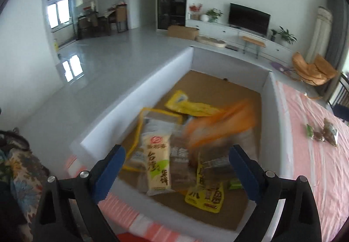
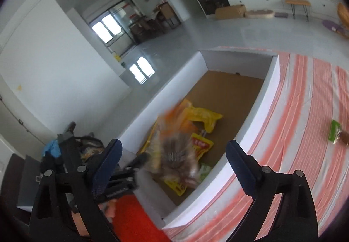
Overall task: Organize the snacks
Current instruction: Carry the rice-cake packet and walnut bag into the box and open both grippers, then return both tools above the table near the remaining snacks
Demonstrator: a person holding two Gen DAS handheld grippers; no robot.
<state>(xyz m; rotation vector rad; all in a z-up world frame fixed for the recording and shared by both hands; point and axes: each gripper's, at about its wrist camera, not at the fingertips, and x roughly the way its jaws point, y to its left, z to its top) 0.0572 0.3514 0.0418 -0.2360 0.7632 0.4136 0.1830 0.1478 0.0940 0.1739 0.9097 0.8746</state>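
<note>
Both sets of jaws wide open, gripping nothing: left gripper (image 1: 176,173), right gripper (image 2: 173,168). Blurred orange snack bag (image 1: 218,126) mid-box in white-walled cardboard box (image 1: 135,98). Could bury the smaller packets; brown wrapped snacks (image 1: 325,133) at three o'clock on pink striped counter (image 1: 305,165) risk being overlooked
</note>
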